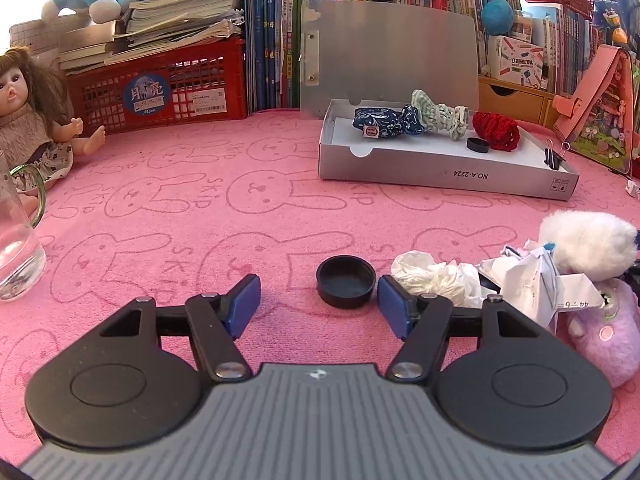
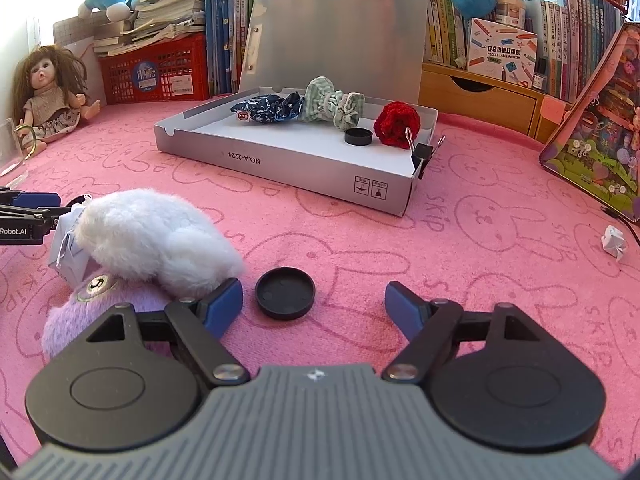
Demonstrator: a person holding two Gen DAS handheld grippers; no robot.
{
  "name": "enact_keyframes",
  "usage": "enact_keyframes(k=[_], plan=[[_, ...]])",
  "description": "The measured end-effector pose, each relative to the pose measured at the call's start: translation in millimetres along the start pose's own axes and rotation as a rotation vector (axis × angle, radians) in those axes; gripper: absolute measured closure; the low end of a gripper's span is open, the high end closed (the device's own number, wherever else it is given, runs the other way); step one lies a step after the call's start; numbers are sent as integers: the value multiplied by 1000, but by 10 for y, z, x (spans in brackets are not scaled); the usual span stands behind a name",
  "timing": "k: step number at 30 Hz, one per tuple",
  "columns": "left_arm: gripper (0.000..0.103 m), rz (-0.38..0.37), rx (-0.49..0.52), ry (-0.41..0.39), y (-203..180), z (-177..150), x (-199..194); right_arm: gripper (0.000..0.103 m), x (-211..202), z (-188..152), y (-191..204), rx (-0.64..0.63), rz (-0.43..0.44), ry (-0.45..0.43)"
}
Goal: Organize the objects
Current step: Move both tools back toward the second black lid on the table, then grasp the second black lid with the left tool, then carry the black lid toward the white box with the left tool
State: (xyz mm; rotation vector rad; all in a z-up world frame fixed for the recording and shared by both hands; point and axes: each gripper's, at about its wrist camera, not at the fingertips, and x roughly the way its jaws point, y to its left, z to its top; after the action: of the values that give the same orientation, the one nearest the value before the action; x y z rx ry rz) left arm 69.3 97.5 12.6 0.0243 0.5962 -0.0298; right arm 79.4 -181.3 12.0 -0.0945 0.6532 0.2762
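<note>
A black round cap [image 1: 346,281] lies on the pink cloth just ahead of my left gripper [image 1: 318,300], nearer its right finger. The left gripper is open and empty. In the right wrist view a black cap [image 2: 285,293] lies ahead of my right gripper [image 2: 314,302], nearer its left finger. The right gripper is open and empty. A grey open box [image 1: 440,174] [image 2: 280,152] holds a blue scrunchie [image 2: 266,110], a green scrunchie [image 2: 330,106], a red knitted piece [image 2: 396,122], another black cap [image 2: 358,136] and a binder clip [image 2: 422,154].
A white and purple plush toy [image 2: 152,236] [image 1: 592,248], crumpled tissue [image 1: 436,280] and folded paper [image 1: 548,280] lie between the grippers. A doll [image 1: 28,120] and a glass jug [image 1: 16,240] stand left. A red crate [image 1: 160,88], books and a pink case [image 2: 596,128] line the back. A small paper scrap [image 2: 614,242] lies right.
</note>
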Motion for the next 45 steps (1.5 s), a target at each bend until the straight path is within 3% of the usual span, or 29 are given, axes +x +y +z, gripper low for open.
enact_keyframes(k=[10,16,20,23,27,45], plan=[[33,-1,-6,-1,0,16,8,19,-5,-2,3,-3,1,-2],[47,-33,4,-11,-20,10,-28,36,-39,-7,64,-30,31,-20],[62,-41,2,-18,-42,13,-25,51,-47,-8,88,-24,48,-24],[65,-52,2,-16,-62,24,-32,66,-58,-7,102,-4,49,-31],[66,-68,2,-25,-65,55,-76,67,-57,9,69,71,43,-41],[66,-67,-12,-50,-32,184,-139,66,-116,97,-46,91,-25,-79]])
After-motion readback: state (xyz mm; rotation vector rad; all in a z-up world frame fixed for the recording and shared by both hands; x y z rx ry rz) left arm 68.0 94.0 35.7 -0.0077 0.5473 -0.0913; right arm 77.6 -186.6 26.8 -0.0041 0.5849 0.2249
